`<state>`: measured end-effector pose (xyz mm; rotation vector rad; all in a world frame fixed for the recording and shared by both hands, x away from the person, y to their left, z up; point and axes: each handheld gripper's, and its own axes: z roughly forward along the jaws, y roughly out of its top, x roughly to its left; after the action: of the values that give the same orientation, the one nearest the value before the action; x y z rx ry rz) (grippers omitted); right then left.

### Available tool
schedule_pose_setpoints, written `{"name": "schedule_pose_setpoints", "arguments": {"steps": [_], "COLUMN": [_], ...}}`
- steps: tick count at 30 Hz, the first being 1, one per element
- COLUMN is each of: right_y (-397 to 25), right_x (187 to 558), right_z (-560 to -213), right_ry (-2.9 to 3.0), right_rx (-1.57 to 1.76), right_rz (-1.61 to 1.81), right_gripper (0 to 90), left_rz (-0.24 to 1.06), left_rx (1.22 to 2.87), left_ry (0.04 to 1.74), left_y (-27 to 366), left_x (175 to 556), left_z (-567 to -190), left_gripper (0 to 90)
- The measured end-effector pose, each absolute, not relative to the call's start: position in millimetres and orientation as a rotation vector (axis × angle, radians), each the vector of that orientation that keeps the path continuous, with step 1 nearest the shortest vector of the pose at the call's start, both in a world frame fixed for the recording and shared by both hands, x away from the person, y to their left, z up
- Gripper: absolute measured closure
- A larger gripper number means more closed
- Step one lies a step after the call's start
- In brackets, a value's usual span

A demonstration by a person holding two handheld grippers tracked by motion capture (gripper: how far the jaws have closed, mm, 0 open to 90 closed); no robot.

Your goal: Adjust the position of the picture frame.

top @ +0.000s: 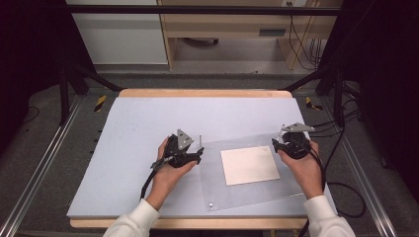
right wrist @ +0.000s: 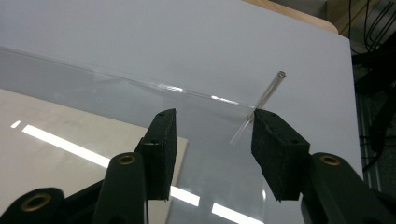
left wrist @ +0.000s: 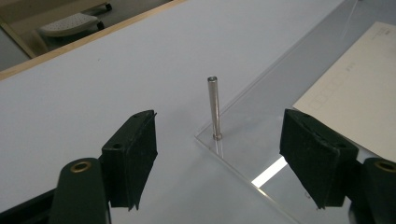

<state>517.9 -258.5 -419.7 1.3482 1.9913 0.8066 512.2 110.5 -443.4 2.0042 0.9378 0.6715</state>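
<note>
A clear acrylic sheet (top: 213, 173) lies on the pale blue mat, with a cream card (top: 249, 165) at its middle. A thin metal pin (top: 200, 141) stands upright in the sheet's far left corner. My left gripper (top: 199, 154) is just short of that pin, and in the left gripper view it (left wrist: 219, 151) is open with the pin (left wrist: 214, 105) ahead between its jaws, untouched. At the far right corner another pin (right wrist: 268, 95) rises beside the right jaw of my right gripper (right wrist: 214, 128). That gripper (top: 277, 142) is open and holds nothing.
A small metal fastener (top: 211, 204) sits in the sheet's near left corner. The mat (top: 133, 128) is bare left of the sheet and behind it. Black cables (top: 341, 148) trail off the table's right side. A wooden table edge (top: 205, 93) runs along the back.
</note>
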Motion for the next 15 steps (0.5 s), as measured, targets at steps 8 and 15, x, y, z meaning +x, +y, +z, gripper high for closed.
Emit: {"name": "schedule_pose_setpoints", "arguments": {"steps": [8, 15], "right_y": [-272, -282], "right_x": [531, 551], "right_z": [-426, -438], "right_ry": [1.977, 1.961], "right_rx": [1.381, 1.4], "right_rz": [0.798, 0.776], "right_gripper": [58.6, 56.9], "left_rz": [0.679, 0.669], "left_rx": [1.99, 1.986], "left_ry": [0.959, 0.963], "left_y": [110, 101], "left_x": [519, 527], "left_z": [-448, -455], "left_gripper": [26.5, 29.7]}}
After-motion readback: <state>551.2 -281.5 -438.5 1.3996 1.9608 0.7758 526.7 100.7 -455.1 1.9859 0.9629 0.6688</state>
